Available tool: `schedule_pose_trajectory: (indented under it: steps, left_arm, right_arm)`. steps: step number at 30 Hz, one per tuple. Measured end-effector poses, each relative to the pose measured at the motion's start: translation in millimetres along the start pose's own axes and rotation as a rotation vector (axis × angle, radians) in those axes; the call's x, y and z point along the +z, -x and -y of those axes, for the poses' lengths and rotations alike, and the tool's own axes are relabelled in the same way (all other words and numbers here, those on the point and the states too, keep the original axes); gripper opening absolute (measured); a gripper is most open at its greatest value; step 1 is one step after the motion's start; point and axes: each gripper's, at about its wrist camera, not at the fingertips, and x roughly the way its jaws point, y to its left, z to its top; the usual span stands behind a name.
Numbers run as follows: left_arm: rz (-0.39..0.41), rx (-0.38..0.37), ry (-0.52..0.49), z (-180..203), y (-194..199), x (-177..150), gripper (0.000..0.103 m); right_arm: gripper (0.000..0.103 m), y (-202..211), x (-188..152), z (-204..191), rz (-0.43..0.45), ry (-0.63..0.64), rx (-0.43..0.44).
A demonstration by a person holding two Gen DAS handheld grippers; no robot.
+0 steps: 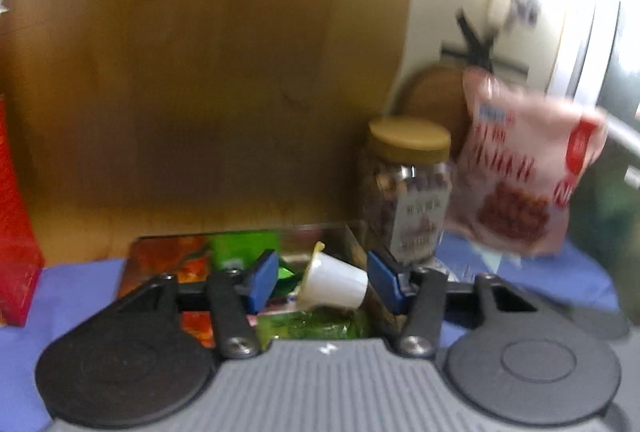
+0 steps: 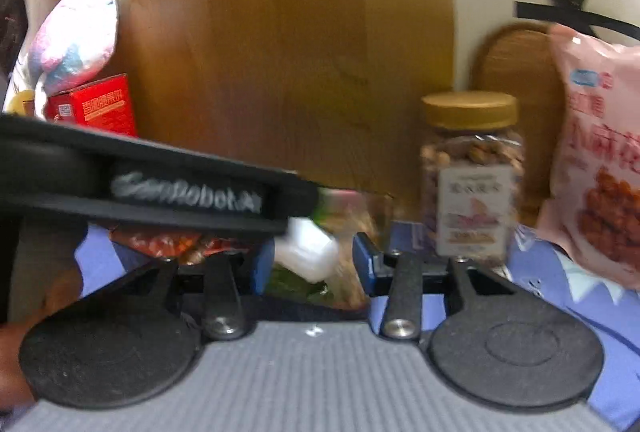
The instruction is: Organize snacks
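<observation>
- Apparently the step in hand is putting small snacks into the clear bin (image 1: 352, 232) on the blue cloth (image 1: 80, 280), and a white cup (image 1: 334, 284) with a yellow lid now lies on its side on top of the packets inside.
- In the left wrist view the left gripper (image 1: 322, 278) has its blue pads on either side of the cup with gaps showing, so I judge it released, not clenched.
- The right gripper (image 2: 310, 262) also stands apart with nothing pressed between its pads; the cup and green packets (image 2: 296, 284) are only seen beyond it.
- Both views are blurred, so exact contact is hard to confirm.
- To do it well, I would lift the left tool straight away from the bin, so a pad does not drag the cup out.
- The nut jar (image 1: 406, 187) stands just beside the bin, and the pink bag (image 1: 524, 171) leans near it; the right tool should pass clear of both.
- The red box (image 2: 98, 105) is well apart at the left, probably for a later step.
</observation>
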Motion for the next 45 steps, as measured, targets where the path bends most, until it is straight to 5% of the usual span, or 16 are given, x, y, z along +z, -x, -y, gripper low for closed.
schedule_pose_trajectory:
  steps: [4, 12, 17, 25, 45]
  left_arm:
    - [0.036, -0.036, 0.080, -12.4, 34.8, -25.6, 0.050]
    - [-0.018, -0.052, -0.056, 51.1, 83.2, -109.6, 0.052]
    - [-0.074, -0.109, -0.044, 79.9, 95.6, -144.2, 0.052]
    - [-0.049, -0.085, -0.048, 102.8, 116.9, -157.2, 0.052]
    - [-0.143, 0.015, -0.069, 140.4, 101.9, -173.6, 0.058]
  right_arm:
    - [0.053, 60.5, -41.1, 13.2, 0.063, -0.123, 0.055]
    - [0.053, 140.0, -115.2, 22.5, 0.035, -0.307, -0.009]
    - [0.053, 165.0, -137.3, 30.6, 0.029, -0.416, -0.029]
    - [0.053, 200.6, -163.2, 39.7, 0.024, -0.514, -0.056]
    - [0.055, 234.5, -181.5, 48.4, 0.045, -0.528, -0.068]
